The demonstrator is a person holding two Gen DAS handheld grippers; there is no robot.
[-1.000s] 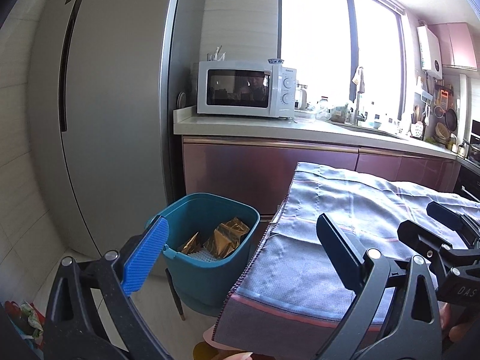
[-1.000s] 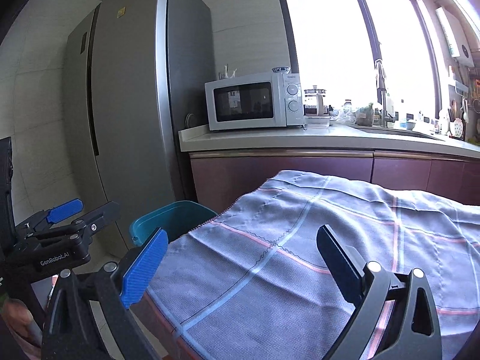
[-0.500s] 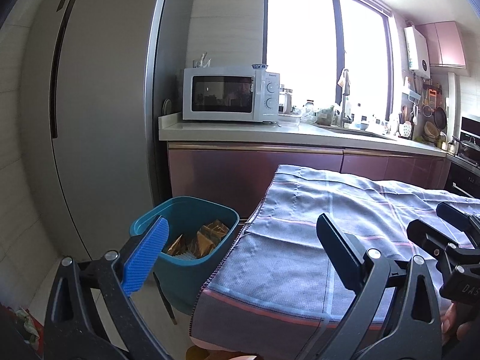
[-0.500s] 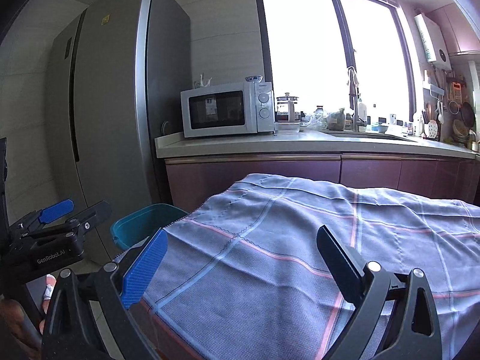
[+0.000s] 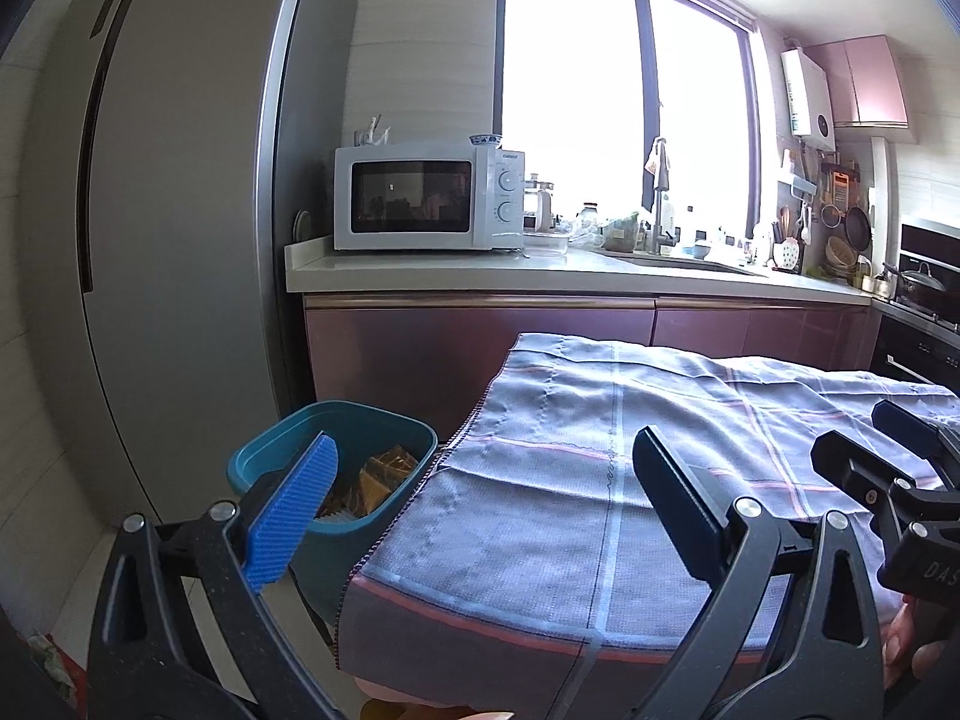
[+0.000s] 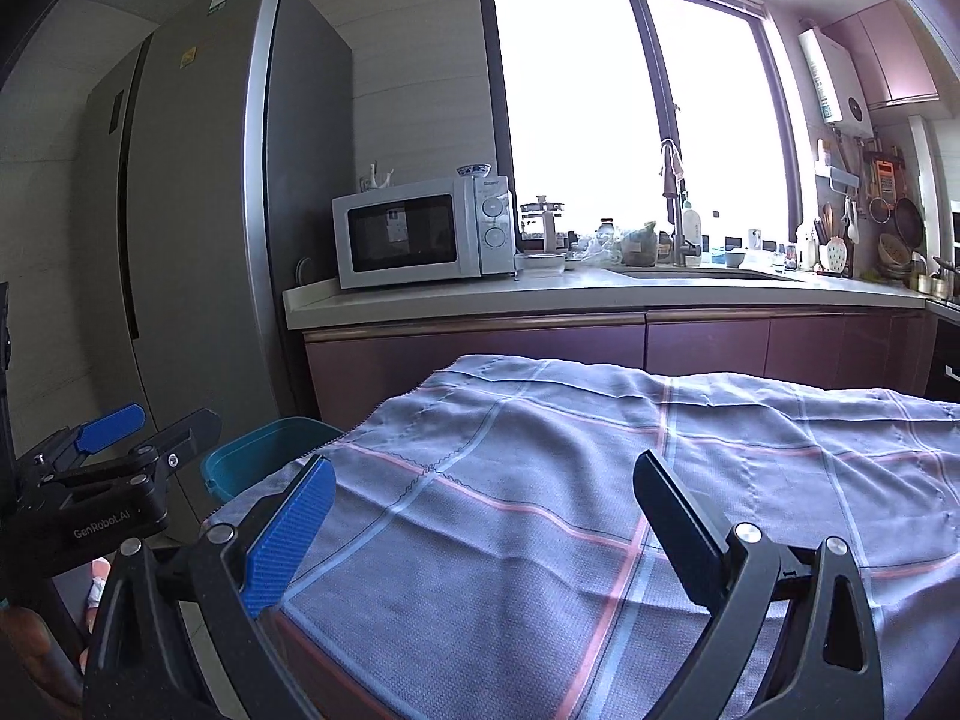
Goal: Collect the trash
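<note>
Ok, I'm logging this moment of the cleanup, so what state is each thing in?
left gripper: open, empty
right gripper: open, empty
teal bin: uncovered, holding golden-brown wrappers
checked cloth: spread flat, edge hanging over the table
microwave: door shut
fridge: doors shut

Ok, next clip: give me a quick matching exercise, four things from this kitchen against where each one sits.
Things:
1. microwave
2. teal bin
3. checked cloth
4. brown wrappers

Places:
A. inside the bin
B. on the counter beside the fridge
C. spread over the table
D. on the floor at the table's left edge

Pairs: 1-B, 2-D, 3-C, 4-A
</note>
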